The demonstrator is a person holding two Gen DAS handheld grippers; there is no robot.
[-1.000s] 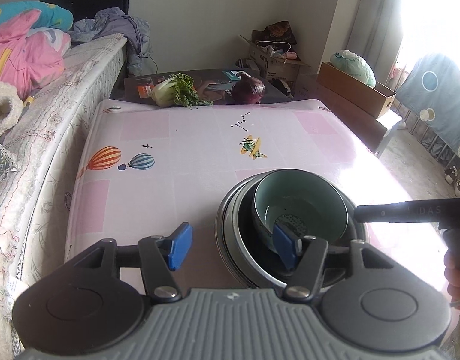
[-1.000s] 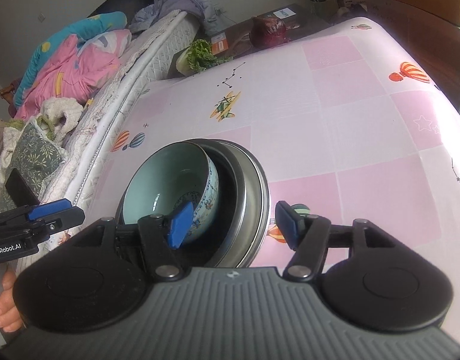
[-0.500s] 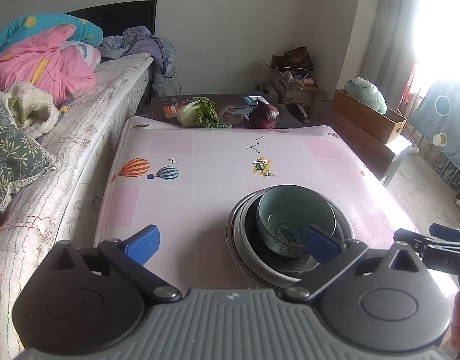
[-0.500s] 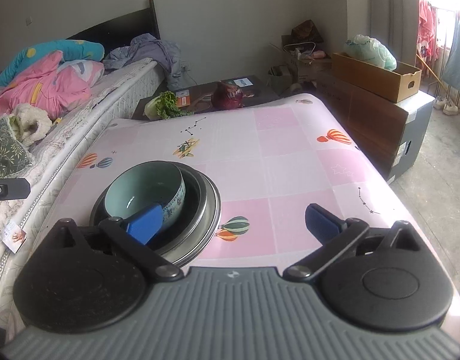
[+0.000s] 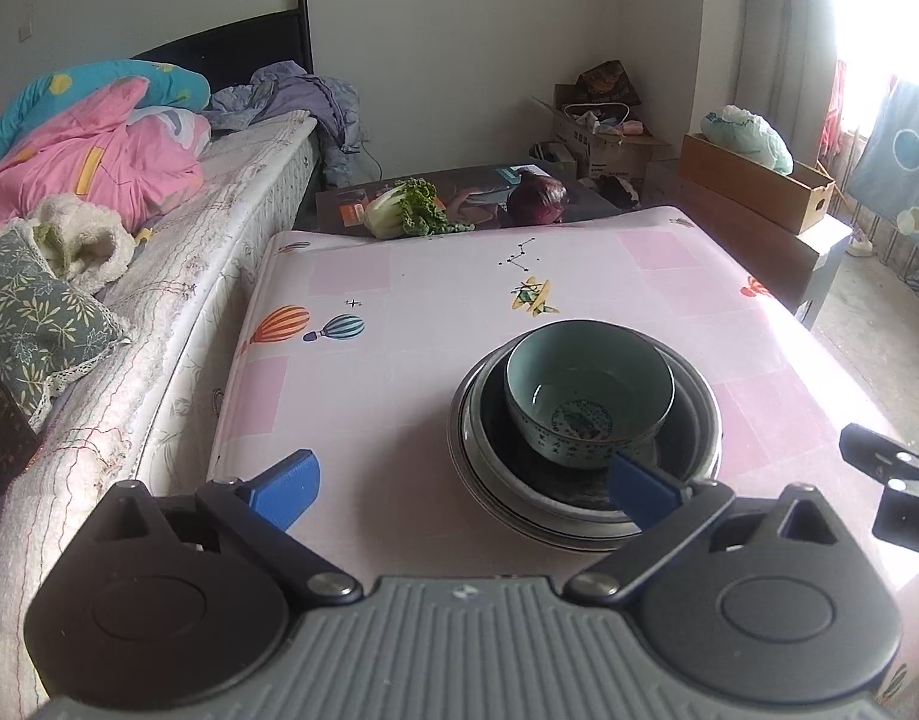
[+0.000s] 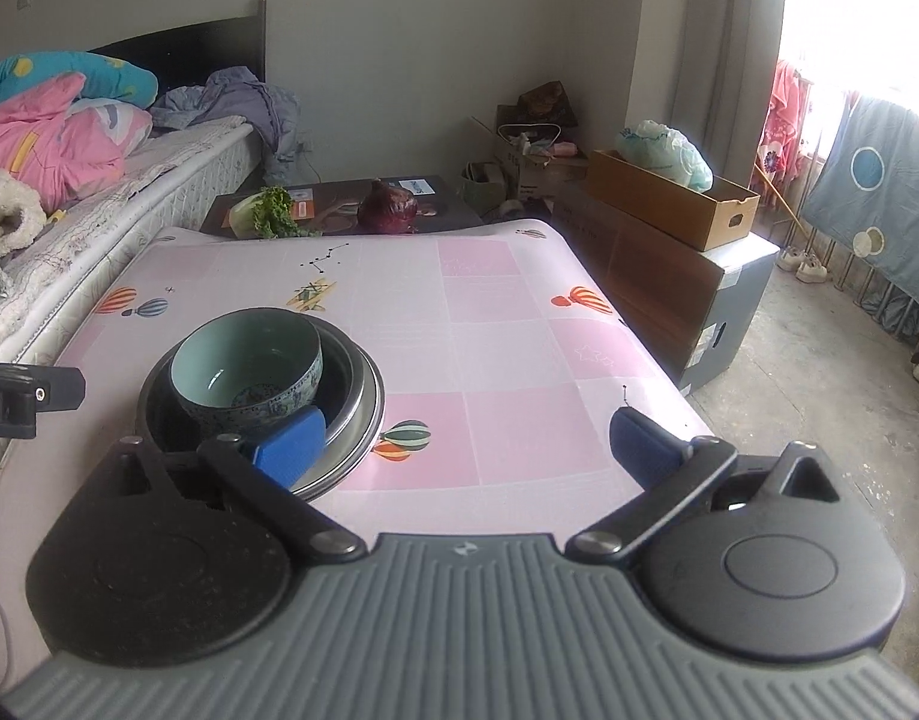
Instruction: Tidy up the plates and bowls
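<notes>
A pale green patterned bowl (image 5: 588, 387) sits tilted inside a stack of metal bowls and plates (image 5: 696, 414) on the pink table. It also shows in the right wrist view (image 6: 246, 360), inside the same metal stack (image 6: 366, 396). My left gripper (image 5: 462, 489) is open and empty, held back above the table's near edge, the stack just ahead of its right finger. My right gripper (image 6: 465, 444) is open and empty, the stack by its left finger. Each gripper's tip shows at the edge of the other's view.
The pink table (image 5: 399, 372) has a balloon-print cloth. A bed with quilts (image 5: 87, 144) runs along its left side. A cabbage (image 5: 402, 216) and a purple cabbage (image 5: 537, 201) lie on a dark board beyond the far edge. Cardboard boxes (image 6: 669, 198) stand to the right.
Both grippers have opened wide and drawn back and up from the stack. The green bowl stays in the metal stack.
</notes>
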